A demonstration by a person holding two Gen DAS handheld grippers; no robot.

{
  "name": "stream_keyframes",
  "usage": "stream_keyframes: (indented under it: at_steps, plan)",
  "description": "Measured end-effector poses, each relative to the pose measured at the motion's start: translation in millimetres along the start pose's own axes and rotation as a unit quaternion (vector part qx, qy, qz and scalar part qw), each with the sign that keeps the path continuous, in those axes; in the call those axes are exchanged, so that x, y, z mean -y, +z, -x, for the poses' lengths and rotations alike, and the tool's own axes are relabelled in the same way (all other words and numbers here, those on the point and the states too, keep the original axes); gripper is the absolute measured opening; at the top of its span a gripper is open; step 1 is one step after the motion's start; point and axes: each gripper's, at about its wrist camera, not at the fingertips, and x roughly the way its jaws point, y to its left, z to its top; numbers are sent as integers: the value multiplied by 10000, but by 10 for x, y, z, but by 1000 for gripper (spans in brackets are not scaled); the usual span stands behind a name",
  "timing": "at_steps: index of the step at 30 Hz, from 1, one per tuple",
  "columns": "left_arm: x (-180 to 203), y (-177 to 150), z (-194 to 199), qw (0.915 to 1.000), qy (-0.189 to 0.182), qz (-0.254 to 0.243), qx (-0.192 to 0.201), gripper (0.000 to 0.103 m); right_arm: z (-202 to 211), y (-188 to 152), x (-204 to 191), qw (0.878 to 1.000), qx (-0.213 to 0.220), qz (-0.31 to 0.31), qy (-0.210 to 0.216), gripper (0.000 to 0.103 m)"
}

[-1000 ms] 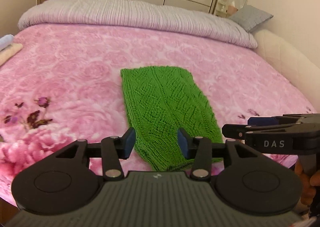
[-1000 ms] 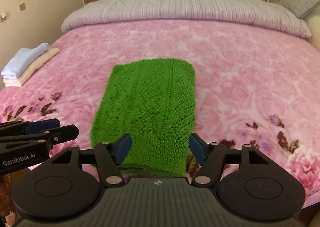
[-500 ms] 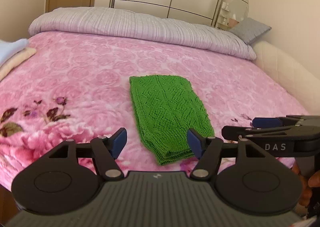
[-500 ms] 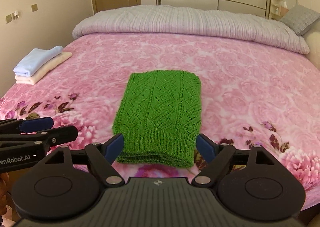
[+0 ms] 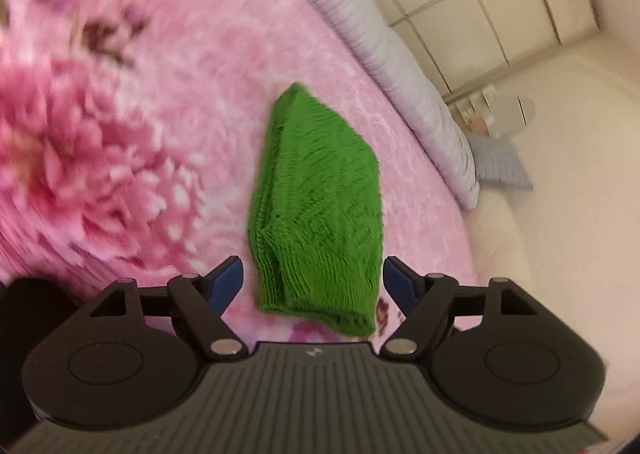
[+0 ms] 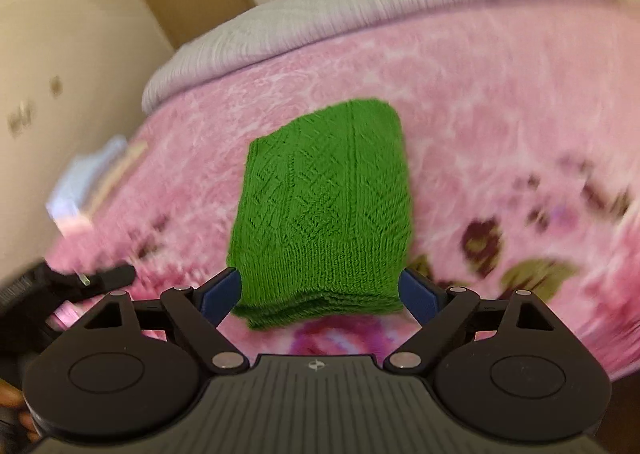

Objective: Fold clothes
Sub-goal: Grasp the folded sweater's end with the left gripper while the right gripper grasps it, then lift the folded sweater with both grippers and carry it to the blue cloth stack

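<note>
The green knit garment [image 6: 324, 209] lies flat on the pink floral bedspread [image 6: 480, 101], folded into a narrow stack of several layers, its ribbed end toward the near edge of the bed. That position suits a further fold: both grippers point down at the near end, where the layered edge is easiest to pinch.

The left gripper [image 5: 312, 282] has its jaws opening, the garment's near end lying between its blue pads [image 5: 226, 280] but untouched. The right gripper [image 6: 320, 292] is also opening, almost at its widest, straddling the same end with nothing pinched (the pads flank the knit on both sides and stand clear of it). My guess is that the next grasp will be at the 2 near corners.

Around it: a grey ribbed duvet [image 6: 320, 9] across the far edge of the bed, and a small stack of folded pale cloths [image 6: 92, 177] near the bedspread's left edge, well apart from the garment. A grey cushion [image 5: 500, 165] sits beyond the bed's far right corner. Nothing lies on the knit or blocks its near end. Both views are blurred.
</note>
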Motion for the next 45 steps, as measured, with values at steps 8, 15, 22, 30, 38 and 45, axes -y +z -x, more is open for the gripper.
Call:
stream_keyframes:
  at_steps: [8,15,22,30,38,45]
  plan:
    - [-318,215,-737,9943,81,1002,-354,73,-430,121,834,9780,35,-1897,870,88]
    - [-362,354,-1115,9919,17,1238,-287,72,-839,249,1128,9644,6,-2345,1221,84]
    - [-325,490,-1422,9930,-279,1100,-317,66,-1244,451,1243,9609,7,-2304,1536,76]
    - [-466,629,-1749,9878,-783,1180,-648,37,-1579,668,1115,9698,-155,-1799,1637,76]
    - [-325,879,-1947,9867,-676,860,-1207,26,-1753,800,1137,9648,-504,-2099,1501,41]
    - [81,1275,-1505,9870,-447,1021,-1160,22,-1524,1248,644,9592,-1047,-2392,1088,37]
